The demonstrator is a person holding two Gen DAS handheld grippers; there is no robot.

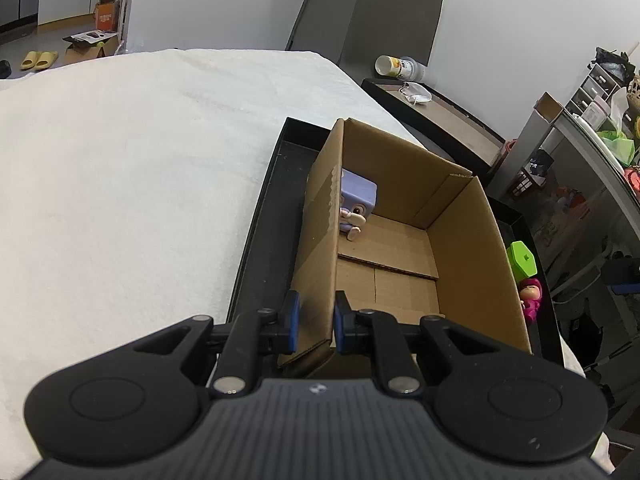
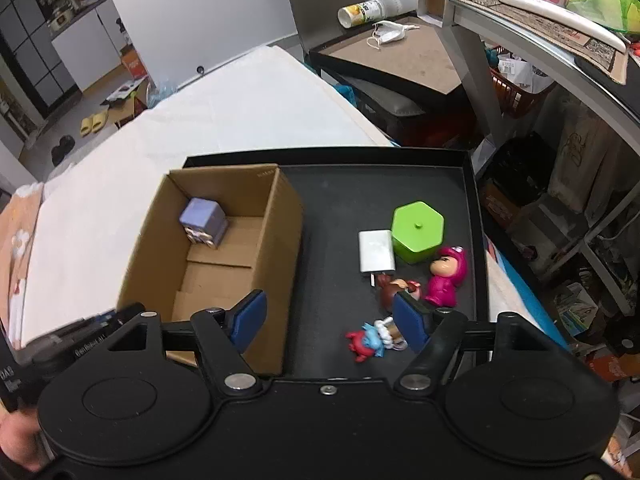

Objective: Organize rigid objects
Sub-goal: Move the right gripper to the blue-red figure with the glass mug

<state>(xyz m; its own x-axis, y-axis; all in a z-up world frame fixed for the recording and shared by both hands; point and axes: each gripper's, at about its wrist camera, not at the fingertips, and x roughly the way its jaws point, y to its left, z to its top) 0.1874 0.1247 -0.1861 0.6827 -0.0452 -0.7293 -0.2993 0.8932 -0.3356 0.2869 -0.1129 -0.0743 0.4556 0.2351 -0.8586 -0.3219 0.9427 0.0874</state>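
An open cardboard box (image 1: 400, 208) (image 2: 256, 224) stands in a black tray (image 1: 276, 200) (image 2: 400, 176) on a white cloth. A purple cube-headed figure (image 1: 357, 204) (image 2: 204, 222) sits inside the box at its far end. My left gripper (image 1: 316, 320) is shut on the box's left wall near the front corner. My right gripper (image 2: 330, 318) is open and empty above the tray. On the tray lie a green hexagonal box (image 2: 418, 230) (image 1: 521, 258), a white charger (image 2: 376, 250), a pink figure (image 2: 446, 276) (image 1: 532, 298), a brown figure (image 2: 394, 290) and a small red-blue figure (image 2: 370, 342).
The white cloth-covered surface (image 1: 120, 180) (image 2: 160, 140) spreads to the left. A low black table (image 2: 400, 56) with a mask and a tipped cup stands behind. A grey desk (image 2: 540, 28) with clutter is on the right.
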